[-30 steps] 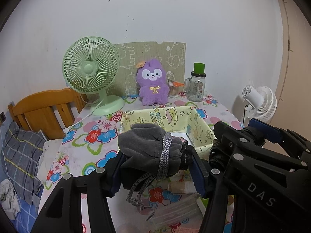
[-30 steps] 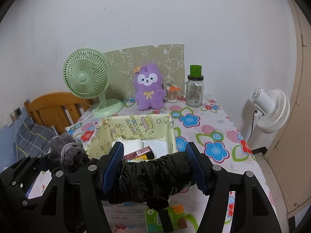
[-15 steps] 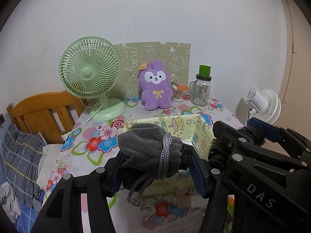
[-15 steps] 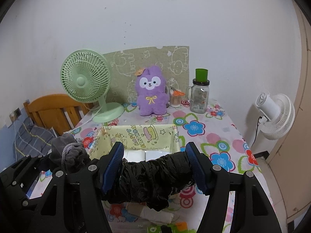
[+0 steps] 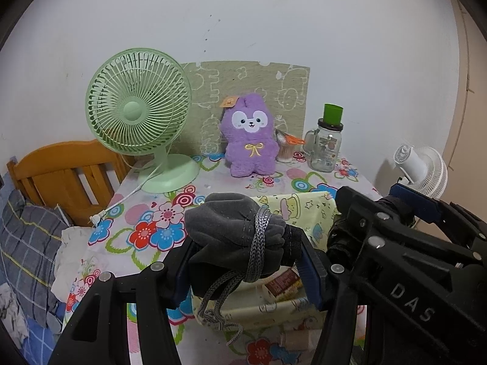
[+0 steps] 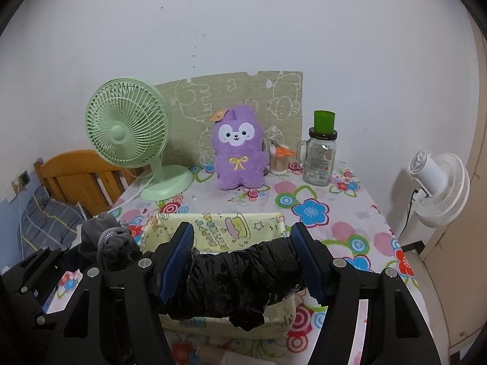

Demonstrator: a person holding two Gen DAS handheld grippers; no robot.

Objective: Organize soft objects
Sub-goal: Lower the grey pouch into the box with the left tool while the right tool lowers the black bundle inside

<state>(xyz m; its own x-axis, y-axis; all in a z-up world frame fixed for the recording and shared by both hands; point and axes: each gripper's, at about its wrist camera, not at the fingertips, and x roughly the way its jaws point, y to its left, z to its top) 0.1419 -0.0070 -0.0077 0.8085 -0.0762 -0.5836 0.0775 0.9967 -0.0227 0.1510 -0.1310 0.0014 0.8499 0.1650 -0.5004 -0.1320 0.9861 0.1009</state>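
My left gripper [image 5: 243,258] is shut on a grey cloth bundle [image 5: 234,231] tied with a grey cord, held above the near left edge of the yellow fabric basket [image 5: 304,210]. My right gripper [image 6: 243,261] is shut on a crumpled black plastic bundle [image 6: 240,276], held over the basket's [image 6: 170,231] near side. The grey bundle [image 6: 103,243] also shows at the left of the right wrist view. A purple plush toy [image 5: 249,140] sits upright at the back of the table; it also shows in the right wrist view [image 6: 237,152].
A green desk fan [image 5: 137,115] stands back left, its cord trailing over the floral tablecloth [image 5: 146,231]. A glass jar with a green cup [image 5: 327,143] and a scissors holder [image 6: 280,158] stand back right. A wooden headboard [image 5: 61,167] is left, a white fan [image 6: 438,182] right.
Both grippers have pulled back and tilted up with their bundles. The basket now sits lower and nearer in both views, and its contents are mostly hidden behind the bundles.
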